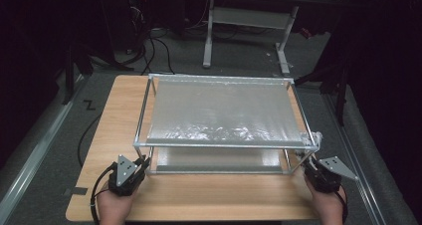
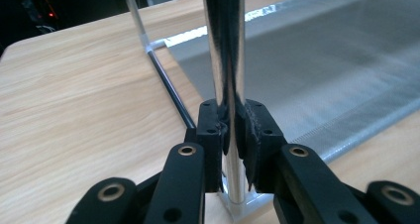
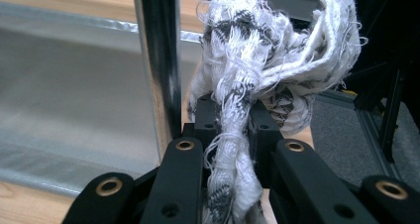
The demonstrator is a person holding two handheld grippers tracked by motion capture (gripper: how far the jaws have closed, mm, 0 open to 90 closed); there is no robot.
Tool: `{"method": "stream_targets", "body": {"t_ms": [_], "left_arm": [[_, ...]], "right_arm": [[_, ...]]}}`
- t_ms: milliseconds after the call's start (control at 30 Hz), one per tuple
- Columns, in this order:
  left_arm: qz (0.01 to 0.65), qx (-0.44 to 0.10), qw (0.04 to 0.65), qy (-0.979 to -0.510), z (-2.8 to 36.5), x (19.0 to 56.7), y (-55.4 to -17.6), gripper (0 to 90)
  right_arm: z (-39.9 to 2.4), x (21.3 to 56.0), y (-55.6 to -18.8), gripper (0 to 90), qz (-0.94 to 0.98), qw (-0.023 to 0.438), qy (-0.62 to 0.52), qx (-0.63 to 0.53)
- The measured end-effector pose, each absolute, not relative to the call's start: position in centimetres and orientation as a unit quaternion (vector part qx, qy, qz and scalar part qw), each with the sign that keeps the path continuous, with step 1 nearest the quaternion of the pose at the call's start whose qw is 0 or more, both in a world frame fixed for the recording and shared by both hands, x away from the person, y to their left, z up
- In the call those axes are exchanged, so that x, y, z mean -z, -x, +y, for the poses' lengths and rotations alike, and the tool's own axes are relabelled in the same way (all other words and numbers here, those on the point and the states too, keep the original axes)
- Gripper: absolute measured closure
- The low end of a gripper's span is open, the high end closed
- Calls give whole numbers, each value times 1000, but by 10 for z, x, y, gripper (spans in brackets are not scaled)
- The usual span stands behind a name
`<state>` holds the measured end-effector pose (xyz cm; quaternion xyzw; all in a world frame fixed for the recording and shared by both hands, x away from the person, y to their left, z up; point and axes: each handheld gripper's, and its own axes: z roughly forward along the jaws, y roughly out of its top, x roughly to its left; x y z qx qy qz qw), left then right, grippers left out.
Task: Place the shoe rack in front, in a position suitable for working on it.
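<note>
High view: the rack (image 1: 224,145) stands on the table (image 1: 114,115), a two-shelf metal frame taking up most of the top from the centre out to 3 o'clock, with its near edge toward you at 6. You hold it at both near corners, so the biggest risk is to the whole frame: if one hand moves ahead of the other, the rack will probably twist or skid across the wood, and a foot could run off the table's right edge, which lies just beside the 3 o'clock legs.

Next, the left post (image 2: 225,60). Your left gripper (image 1: 141,166), at 7 o'clock, is clamped on it low down, just above its clear plastic foot (image 2: 237,204). The post is smooth and shiny, so I judge the pads may slide up it under load, or the foot may pop loose.

Smallest, the rag (image 3: 257,75). Your right gripper (image 1: 309,169), at 5 o'clock, is clamped on this frayed white-and-grey cloth, which seems knotted at the corner by the right post (image 3: 158,60), not on the metal. Pull there and the cloth may stretch, tear or slip before the frame follows.

Both forearms enter from 6 o'clock, wrists low near the tabletop, grippers pointing forward at the corners.
</note>
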<state>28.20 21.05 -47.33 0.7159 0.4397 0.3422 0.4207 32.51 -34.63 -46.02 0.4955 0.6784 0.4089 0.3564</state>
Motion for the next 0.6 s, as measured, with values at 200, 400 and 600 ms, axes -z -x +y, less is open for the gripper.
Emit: {"method": "stream_targets", "body": {"t_ms": [200,400,600], "left_arm": [[437,-352,419,-714,206,474,-307,786],[459,-361,420,-695,207,475,-344,790],[469,-371,421,-682,208,476,-379,789]], "right_arm": [[-352,460,-322,798,676,360,-496,-408],[-343,457,-324,799,674,363,-497,-407],[-334,455,-327,798,675,362,-500,-405]]}}
